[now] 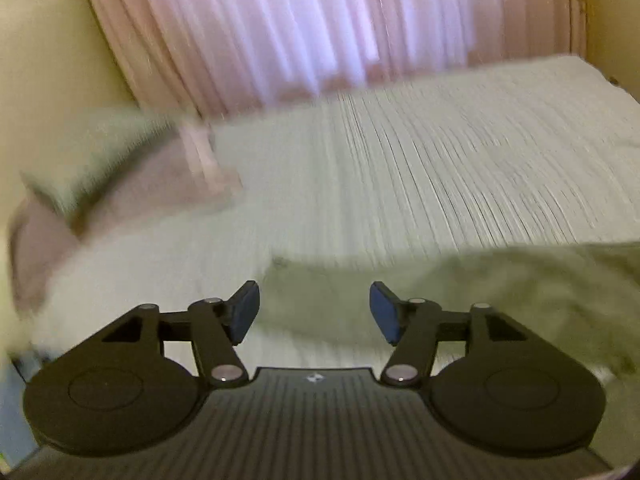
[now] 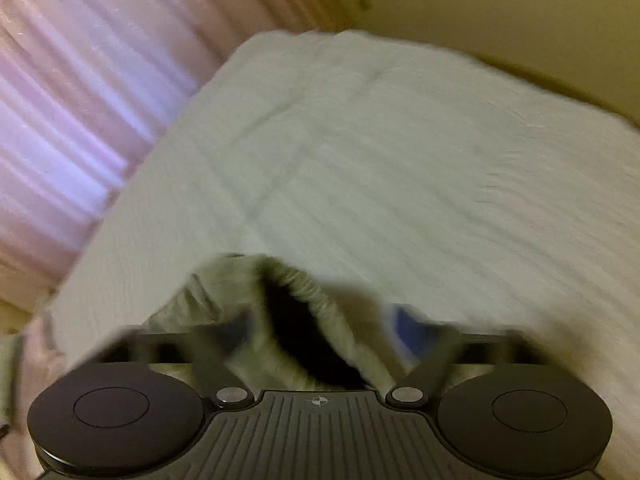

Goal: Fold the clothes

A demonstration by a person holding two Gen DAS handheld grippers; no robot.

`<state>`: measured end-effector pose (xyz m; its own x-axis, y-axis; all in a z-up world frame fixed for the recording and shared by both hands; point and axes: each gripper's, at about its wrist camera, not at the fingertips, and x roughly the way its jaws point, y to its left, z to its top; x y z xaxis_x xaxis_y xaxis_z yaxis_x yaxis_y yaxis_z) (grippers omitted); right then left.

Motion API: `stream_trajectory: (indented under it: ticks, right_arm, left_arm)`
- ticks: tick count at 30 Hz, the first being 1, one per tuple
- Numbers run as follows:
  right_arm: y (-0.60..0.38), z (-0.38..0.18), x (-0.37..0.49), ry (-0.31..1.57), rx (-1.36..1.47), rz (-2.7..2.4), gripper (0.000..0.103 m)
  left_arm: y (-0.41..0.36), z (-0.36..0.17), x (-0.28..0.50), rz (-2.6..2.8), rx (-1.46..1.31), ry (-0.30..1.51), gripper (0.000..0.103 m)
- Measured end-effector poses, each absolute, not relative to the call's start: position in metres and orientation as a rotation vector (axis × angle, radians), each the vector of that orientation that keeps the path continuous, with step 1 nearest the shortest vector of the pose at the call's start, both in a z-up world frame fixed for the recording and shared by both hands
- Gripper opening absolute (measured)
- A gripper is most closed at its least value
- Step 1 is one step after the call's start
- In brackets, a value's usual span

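An olive garment (image 1: 460,280) lies rumpled, unfolded, on the bed (image 1: 400,168); left gripper (image 1: 314,312) spread, right gripper (image 2: 320,344) blurred, grip unclear.

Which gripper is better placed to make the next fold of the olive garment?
Right, probably. The right gripper already has the olive garment bunched between its fingers; the left gripper is open, holding nothing.

A bed (image 1: 440,168) with a pale ribbed cover stands against pink curtains (image 1: 304,24), daylight glowing through them; yellowish walls (image 2: 500,12) close the corner.
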<state>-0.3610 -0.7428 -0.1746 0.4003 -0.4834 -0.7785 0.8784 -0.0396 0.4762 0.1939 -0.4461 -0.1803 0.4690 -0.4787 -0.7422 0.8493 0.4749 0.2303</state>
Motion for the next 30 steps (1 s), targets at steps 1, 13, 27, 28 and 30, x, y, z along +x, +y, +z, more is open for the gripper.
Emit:
stream_trajectory:
  ticks: [1,13,27,28,30]
  right_arm:
    - [-0.727,-0.184,-0.372,0.439,1.186,-1.161,0.092]
    - [-0.601,-0.290,-0.424,0.341,1.555,-1.066,0.091]
    - [-0.603,-0.320,-0.406,0.260,1.514,-1.097,0.079]
    - [-0.603,-0.322,-0.405,0.258,1.512,-1.102,0.077]
    - [-0.603,-0.326,-0.403,0.245,1.523,-1.118,0.061]
  left_arm:
    - [-0.434,-0.196,0.192,-0.873,0.644,0.724,0.057]
    - [-0.281,-0.302,0.147,-0.631,0.459,1.228,0.055]
    - [-0.238,-0.347,0.238,-0.388,-0.014,1.259,0.066]
    - [-0.243,-0.355,0.246,-0.391,-0.039,1.276,0.068]
    - [-0.251,-0.371,0.256,-0.361,-0.058,1.312,0.068]
